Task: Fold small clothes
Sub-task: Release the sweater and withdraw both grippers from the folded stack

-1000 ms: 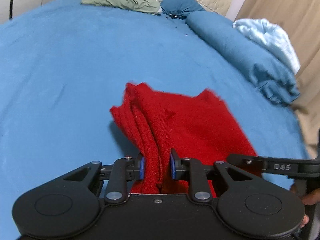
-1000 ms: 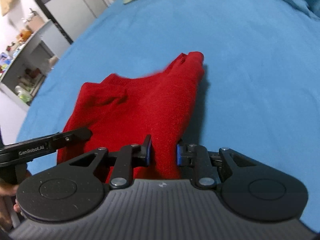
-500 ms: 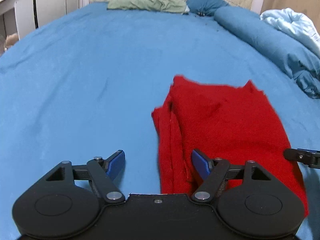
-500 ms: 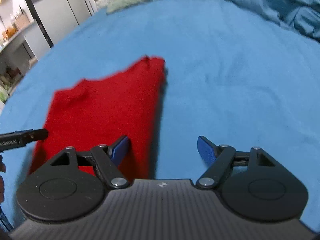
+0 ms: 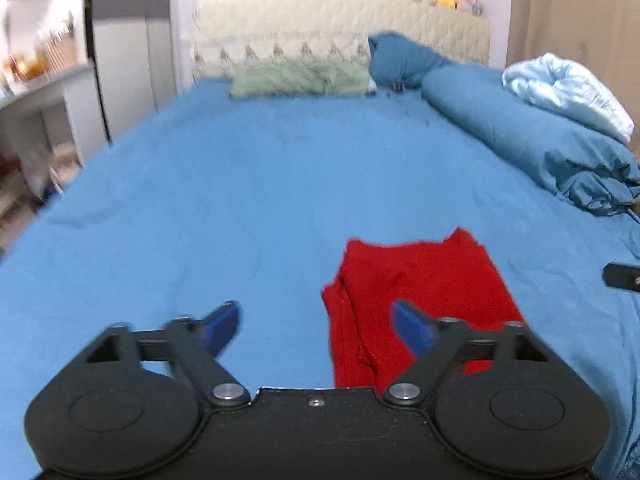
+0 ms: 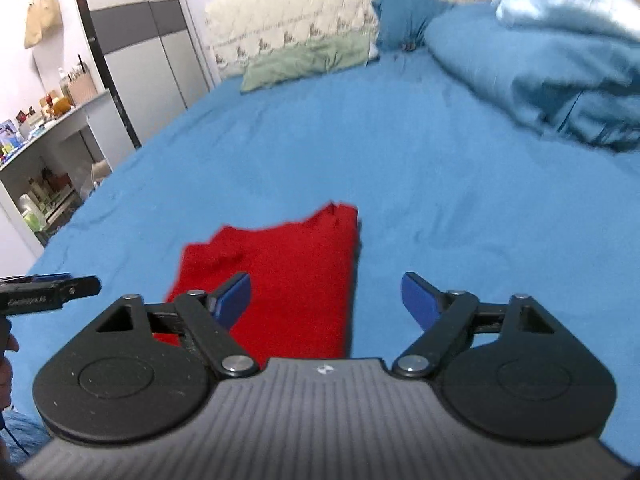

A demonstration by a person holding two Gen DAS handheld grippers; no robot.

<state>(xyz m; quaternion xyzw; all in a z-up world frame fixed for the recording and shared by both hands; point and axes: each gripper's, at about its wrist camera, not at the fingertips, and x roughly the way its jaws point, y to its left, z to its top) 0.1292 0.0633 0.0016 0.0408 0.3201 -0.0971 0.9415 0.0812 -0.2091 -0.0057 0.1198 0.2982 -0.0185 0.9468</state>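
Observation:
A folded red knit garment (image 5: 420,292) lies flat on the blue bed sheet (image 5: 240,208). In the left wrist view it is at the lower right, its stacked fold edges facing left. My left gripper (image 5: 316,326) is open and empty, raised above the garment's left edge, with the right fingertip (image 5: 412,326) over the cloth. In the right wrist view the red garment (image 6: 288,276) lies at lower centre. My right gripper (image 6: 328,300) is open and empty above its right edge. The left gripper's side (image 6: 44,292) shows at the far left there.
A rolled blue duvet (image 5: 532,140) with a light blue blanket (image 5: 568,92) runs along the bed's right side. A green pillow (image 5: 300,78) and a blue pillow (image 5: 400,60) lie at the headboard. A wardrobe (image 6: 148,52) and cluttered shelves (image 6: 44,184) stand left of the bed.
Both grippers were shut on the red garment one second ago. They let go, opened wide and lifted back and up. The garment now lies folded on the sheet.

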